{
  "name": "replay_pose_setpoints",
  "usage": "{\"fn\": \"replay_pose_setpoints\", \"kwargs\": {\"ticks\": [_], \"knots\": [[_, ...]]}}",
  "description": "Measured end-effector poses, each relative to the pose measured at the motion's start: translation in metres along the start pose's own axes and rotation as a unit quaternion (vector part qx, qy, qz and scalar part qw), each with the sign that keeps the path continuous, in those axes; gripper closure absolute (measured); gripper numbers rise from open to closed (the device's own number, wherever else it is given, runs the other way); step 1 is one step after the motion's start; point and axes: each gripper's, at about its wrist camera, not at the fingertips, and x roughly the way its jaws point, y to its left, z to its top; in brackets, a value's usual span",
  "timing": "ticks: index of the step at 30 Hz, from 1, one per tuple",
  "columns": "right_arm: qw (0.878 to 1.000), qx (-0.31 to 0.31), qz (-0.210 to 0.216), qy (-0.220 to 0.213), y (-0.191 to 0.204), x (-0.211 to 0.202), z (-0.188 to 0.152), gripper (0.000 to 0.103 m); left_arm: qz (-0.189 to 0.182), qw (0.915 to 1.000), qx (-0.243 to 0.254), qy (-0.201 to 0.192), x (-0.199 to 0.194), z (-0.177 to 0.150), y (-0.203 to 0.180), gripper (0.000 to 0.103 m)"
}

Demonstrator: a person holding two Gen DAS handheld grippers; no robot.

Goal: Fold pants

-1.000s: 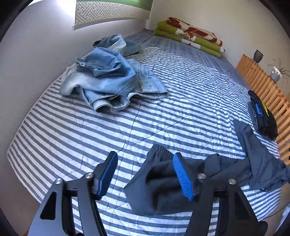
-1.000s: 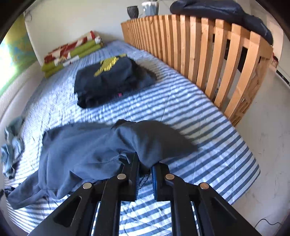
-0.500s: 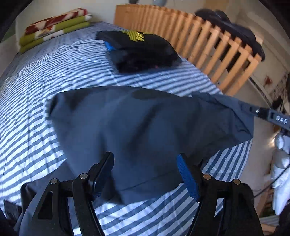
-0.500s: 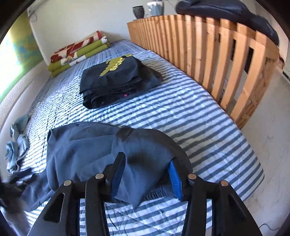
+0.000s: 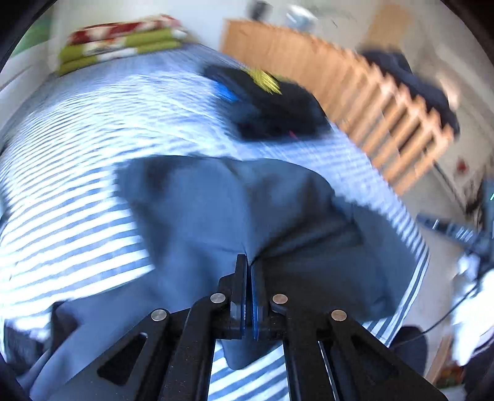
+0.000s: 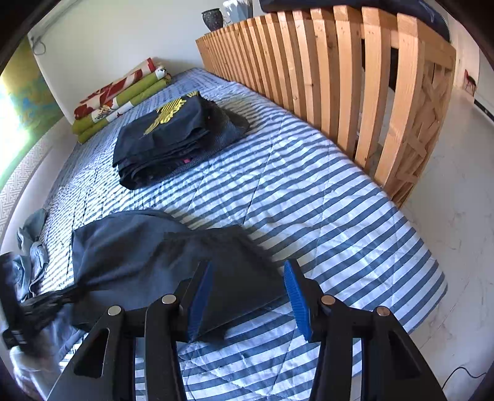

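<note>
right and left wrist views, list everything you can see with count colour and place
pants: one, dark grey-blue, near edge of the bed
bedspread: one, blue and white stripes, covers the bed
folded clothes: one stack, black with yellow print, mid bed by the rail
blanket: one folded, green, red and white, far end of the bed
jeans: one heap, light blue, far left side of the bed
rail: one, slatted wood, along the bed's right side
vase: one, dark, behind the rail
left gripper: black with blue pads, shut on the pants
right gripper: black with blue pads, open over the pants

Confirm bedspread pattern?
Blue and white stripes on the bedspread; clearest in the right wrist view.
</note>
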Motion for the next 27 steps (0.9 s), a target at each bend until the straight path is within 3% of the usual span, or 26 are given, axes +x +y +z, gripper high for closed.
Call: {"fn": "replay_pose_setpoints", "kwargs": {"ticks": [2,4,6,7,8,9,11,12,13,16,18,20,21,22,24,26,27], "knots": [[1.000,-0.006,0.007,0.007,0.003,0.005,-0.004,0.059,0.008,0.9982,-0.053,-0.025,-0.037,-0.009,0.046,0.102],[1.000,-0.015,0.013,0.012,0.009,0.009,-0.008,0.059,0.081,0.9923,-0.086,-0.037,-0.063,-0.022,0.092,0.100],[0.999,-0.024,0.021,0.017,0.019,0.014,-0.012,0.059,0.182,0.9789,-0.092,-0.013,-0.073,-0.033,0.126,0.098],[0.999,-0.030,0.024,0.019,0.023,0.016,-0.013,0.059,0.214,0.9716,-0.100,-0.010,-0.078,-0.038,0.138,0.097],[0.999,-0.035,0.026,0.020,0.030,0.018,-0.014,0.059,0.216,0.9707,-0.104,-0.011,-0.082,-0.042,0.143,0.096],[0.999,-0.041,0.028,0.023,0.036,0.020,-0.016,0.059,0.200,0.9740,-0.106,-0.012,-0.086,-0.044,0.143,0.089],[0.998,-0.051,0.030,0.029,0.048,0.025,-0.020,0.059,0.181,0.9790,-0.092,-0.019,-0.089,-0.045,0.130,0.061],[0.998,-0.053,0.031,0.032,0.052,0.026,-0.021,0.059,0.167,0.9826,-0.076,-0.028,-0.087,-0.044,0.118,0.040],[0.998,-0.055,0.029,0.033,0.055,0.027,-0.022,0.059,0.147,0.9869,-0.057,-0.034,-0.082,-0.041,0.101,0.029],[0.998,-0.056,0.019,0.035,0.056,0.027,-0.023,0.058,0.067,0.9977,0.002,-0.002,-0.043,-0.034,0.042,0.020],[0.998,-0.047,0.016,0.038,0.050,0.024,-0.024,0.058,0.034,0.9984,0.033,0.031,-0.011,-0.034,0.013,0.019],[0.999,-0.032,0.012,0.037,0.040,0.018,-0.025,0.057,0.039,0.9959,0.052,0.062,0.023,-0.041,-0.004,0.019],[0.999,-0.025,0.011,0.038,0.035,0.016,-0.026,0.056,0.044,0.9948,0.054,0.075,0.037,-0.043,-0.006,0.025],[0.999,-0.020,0.012,0.040,0.030,0.012,-0.026,0.056,0.050,0.9943,0.047,0.081,0.047,-0.045,-0.004,0.058],[0.999,-0.016,0.019,0.046,0.025,0.008,-0.028,0.056,0.048,0.9943,-0.005,0.095,0.054,-0.043,0.018,0.097],[0.998,-0.017,0.036,0.057,0.023,0.005,-0.031,0.056,0.011,0.9951,-0.060,0.078,0.041,-0.039,0.040,0.098],[0.997,-0.021,0.043,0.062,0.025,0.005,-0.033,0.056,0.022,0.9955,-0.067,0.063,0.029,-0.036,0.050,0.099]]}}
